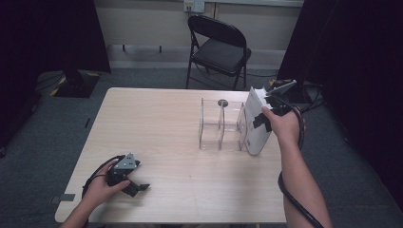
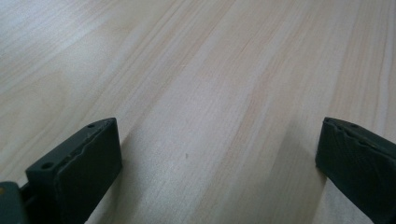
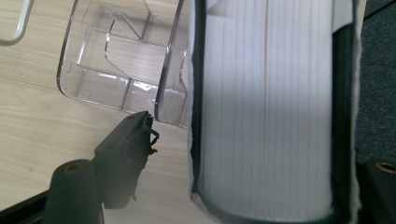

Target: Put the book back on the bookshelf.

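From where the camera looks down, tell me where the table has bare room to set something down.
The far-left half of the table is bare, from the left gripper up to the back edge. The near middle, in front of the clear rack, is free too. It is crowded at the right, where the right gripper has the white book by the rack.

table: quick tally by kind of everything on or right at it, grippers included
clear acrylic rack: 1
white book, standing on edge at the rack's right end, held: 1
small dark round thing behind the rack, too small to identify: 1
hand-held grippers: 2, left gripper and right gripper
total: 5
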Demonstrator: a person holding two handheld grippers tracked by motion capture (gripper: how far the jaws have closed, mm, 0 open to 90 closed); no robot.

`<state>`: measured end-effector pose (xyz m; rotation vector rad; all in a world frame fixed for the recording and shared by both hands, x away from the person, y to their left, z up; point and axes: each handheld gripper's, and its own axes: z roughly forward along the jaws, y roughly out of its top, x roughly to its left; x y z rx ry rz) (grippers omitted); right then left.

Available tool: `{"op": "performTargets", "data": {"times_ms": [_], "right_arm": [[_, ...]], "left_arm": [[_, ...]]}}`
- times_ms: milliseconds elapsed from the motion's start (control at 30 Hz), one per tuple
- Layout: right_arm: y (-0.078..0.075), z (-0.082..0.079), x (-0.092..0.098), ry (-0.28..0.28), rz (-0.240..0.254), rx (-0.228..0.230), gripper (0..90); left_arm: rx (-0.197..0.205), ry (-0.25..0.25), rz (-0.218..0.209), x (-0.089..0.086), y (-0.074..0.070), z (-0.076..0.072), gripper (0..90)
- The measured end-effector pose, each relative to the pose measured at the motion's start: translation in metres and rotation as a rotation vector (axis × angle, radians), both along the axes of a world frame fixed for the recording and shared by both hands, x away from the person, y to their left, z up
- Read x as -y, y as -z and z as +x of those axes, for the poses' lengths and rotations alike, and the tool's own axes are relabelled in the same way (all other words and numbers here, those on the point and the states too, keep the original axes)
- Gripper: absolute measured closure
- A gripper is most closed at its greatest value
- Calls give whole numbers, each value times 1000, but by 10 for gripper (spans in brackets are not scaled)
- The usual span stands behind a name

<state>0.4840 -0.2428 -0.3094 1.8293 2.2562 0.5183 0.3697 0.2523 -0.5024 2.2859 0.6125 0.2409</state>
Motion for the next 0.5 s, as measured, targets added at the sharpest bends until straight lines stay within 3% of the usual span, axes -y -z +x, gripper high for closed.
{"op": "performTargets", "data": {"times_ms": [500], "right_arm": [[1,-12,6,-24,11,6,252]], "left_arm": [[3,-3,3,0,0,0,0]]}}
